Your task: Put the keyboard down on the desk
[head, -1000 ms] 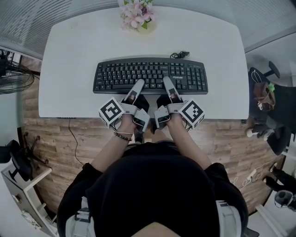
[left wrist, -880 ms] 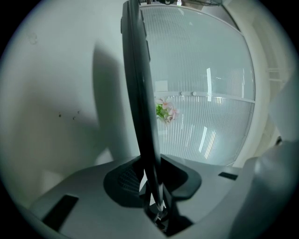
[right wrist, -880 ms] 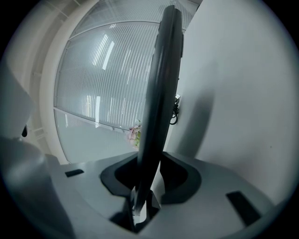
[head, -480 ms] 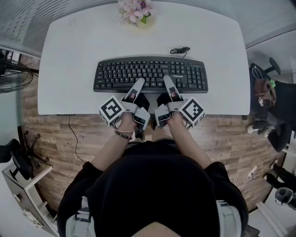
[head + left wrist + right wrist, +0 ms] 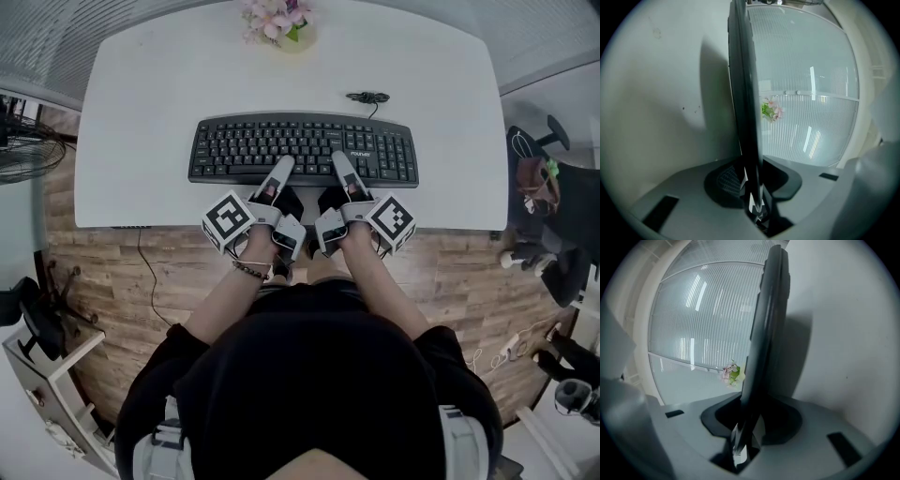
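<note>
Left gripper (image 5: 283,167) & right gripper (image 5: 338,159) both clamp keyboard (image 5: 234,150) near edge; desk (image 5: 141,112) beneath.

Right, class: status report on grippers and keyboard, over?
Left gripper, right gripper: jaws clamped on keyboard, near edge. Keyboard at desk, contact unclear. Flowers far back, not blocking.

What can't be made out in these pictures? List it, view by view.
Head view: flowers cut off by the top edge; print on the keyboard keys too small.
Head view: whether the keyboard rests on the desk; looking straight down hides any gap.
Both gripper views: the keys; the keyboard shows edge-on.
</note>
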### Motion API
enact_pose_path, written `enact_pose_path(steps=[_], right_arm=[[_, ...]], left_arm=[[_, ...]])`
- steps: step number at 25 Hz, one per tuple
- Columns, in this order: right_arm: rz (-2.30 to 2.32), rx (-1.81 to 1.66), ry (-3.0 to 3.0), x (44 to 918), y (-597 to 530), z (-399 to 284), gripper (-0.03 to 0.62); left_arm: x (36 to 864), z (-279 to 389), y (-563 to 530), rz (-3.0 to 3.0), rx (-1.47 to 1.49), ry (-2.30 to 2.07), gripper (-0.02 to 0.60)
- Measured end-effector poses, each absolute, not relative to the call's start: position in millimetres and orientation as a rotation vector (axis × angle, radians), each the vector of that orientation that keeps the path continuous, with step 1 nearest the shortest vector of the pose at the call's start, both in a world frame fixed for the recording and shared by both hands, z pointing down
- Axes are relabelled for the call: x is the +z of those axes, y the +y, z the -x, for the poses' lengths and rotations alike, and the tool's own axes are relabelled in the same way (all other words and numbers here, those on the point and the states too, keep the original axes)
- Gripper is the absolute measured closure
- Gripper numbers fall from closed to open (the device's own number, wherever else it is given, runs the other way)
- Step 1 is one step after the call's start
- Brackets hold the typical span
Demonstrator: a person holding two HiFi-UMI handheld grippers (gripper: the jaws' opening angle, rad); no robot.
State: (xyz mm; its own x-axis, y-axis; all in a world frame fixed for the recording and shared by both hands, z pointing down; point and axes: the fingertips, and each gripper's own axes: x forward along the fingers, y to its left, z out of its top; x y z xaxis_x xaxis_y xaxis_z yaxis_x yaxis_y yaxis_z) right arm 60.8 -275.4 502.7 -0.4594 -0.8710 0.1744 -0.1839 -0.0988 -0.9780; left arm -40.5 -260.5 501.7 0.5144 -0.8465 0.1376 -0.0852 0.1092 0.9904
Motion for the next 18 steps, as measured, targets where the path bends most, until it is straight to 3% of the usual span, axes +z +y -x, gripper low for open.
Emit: enact_pose_path(steps=[18], right_arm=[[1.122, -1.69, 1.727, 505.9, -277.2, -55.5, 0.487]], left_arm=[[508.8, 40.7, -259.0, -1.432, -0.554, -0.909, 0.475]])
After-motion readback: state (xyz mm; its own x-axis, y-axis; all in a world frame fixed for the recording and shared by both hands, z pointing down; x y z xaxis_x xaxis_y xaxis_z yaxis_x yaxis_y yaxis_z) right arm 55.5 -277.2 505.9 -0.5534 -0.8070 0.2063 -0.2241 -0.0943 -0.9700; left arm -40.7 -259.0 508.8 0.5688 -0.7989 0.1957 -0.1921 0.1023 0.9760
